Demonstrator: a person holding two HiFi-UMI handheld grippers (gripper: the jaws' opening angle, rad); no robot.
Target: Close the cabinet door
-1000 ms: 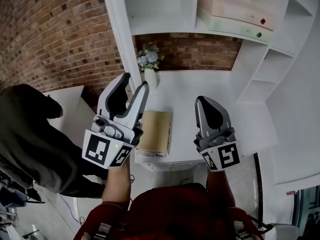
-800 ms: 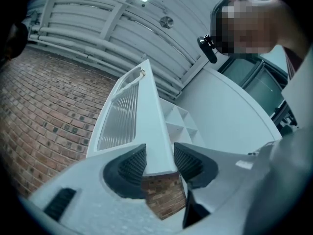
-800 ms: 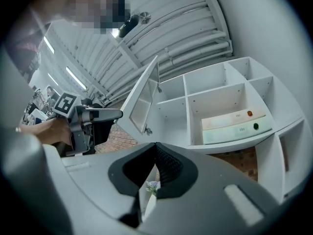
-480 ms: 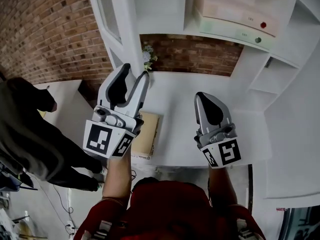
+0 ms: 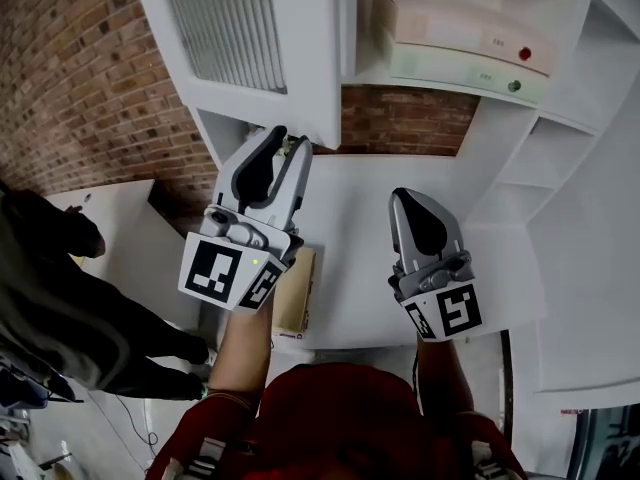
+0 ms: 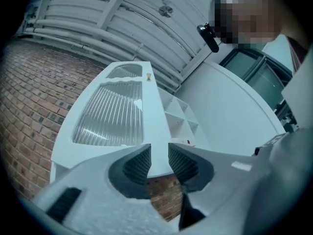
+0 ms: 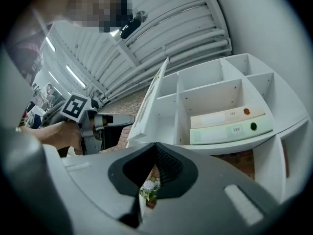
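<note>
The cabinet door (image 5: 250, 38) hangs open, upper left of the head view; the left gripper (image 5: 290, 144), its jaws having just been closing, pinches its lower edge; the right gripper (image 5: 408, 200) sits closed, empty; so shallow a pinch may slip mid-swing.

text: none legible | binder labels (image 5: 493, 41): perhaps print, too small

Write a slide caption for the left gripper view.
Left gripper, fingers just closing on the edge of the open white ribbed-glass cabinet door, red brick wall behind.
</note>
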